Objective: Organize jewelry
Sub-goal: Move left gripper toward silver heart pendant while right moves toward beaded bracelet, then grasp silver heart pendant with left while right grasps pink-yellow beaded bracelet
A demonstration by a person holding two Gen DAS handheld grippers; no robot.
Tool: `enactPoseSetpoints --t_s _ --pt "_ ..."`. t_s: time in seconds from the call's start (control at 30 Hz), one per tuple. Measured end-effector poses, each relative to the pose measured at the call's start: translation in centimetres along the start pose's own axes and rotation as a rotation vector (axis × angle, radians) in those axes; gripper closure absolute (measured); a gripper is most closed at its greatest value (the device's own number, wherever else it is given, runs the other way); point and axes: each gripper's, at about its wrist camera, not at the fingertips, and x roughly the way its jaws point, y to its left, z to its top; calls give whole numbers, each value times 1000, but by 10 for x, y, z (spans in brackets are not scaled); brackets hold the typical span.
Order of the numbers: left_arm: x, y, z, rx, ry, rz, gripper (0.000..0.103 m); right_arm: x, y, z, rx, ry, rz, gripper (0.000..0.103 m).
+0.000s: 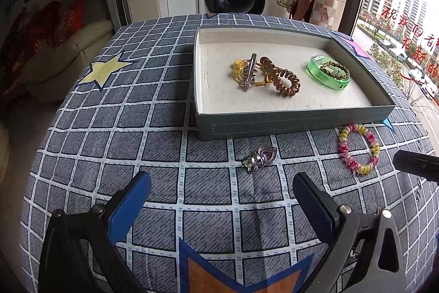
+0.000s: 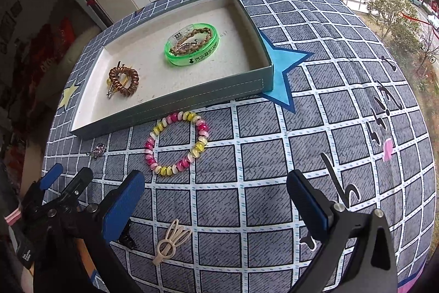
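While both my grippers, left gripper (image 1: 222, 188) & right gripper (image 2: 215, 187), hang released w/ nothing held, tray (image 1: 296, 120) already has coil ties + green bangle (image 1: 328, 72); heart pendant (image 1: 260, 158), beaded bracelet (image 2: 177, 143), beige clip (image 2: 171, 240) remain on worktop.

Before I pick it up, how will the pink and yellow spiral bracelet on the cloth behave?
The pink and yellow spiral bracelet is coiled like a phone cord, so it probably stretches and sags when lifted by one side. It looks thin and hollow, likely light. Its glossy coils may slip between the pads.
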Motion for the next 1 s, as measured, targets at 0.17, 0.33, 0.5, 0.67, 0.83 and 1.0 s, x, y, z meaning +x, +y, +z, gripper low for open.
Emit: enactPoseSetpoints --t_s 0.17,0.33,0.5,0.67,0.83,1.0 --pt "6 -10 6 32 3 -3 3 12 0 4 -3 -6 -69 0" --pt "10 -16 7 45 8 -15 12 24 7 8 -35 -4 -104 2" --pt "17 -20 7 49 29 -27 22 30 18 10 -86 -18 -144 5" --pt "19 -23 7 51 33 -29 22 34 26 11 -142 -35 -192 11" --pt "20 -24 7 51 32 -29 22 35 30 10 -181 -44 -202 13" --pt "19 -27 8 57 29 -36 29 33 35 8 -210 -42 -188 20"
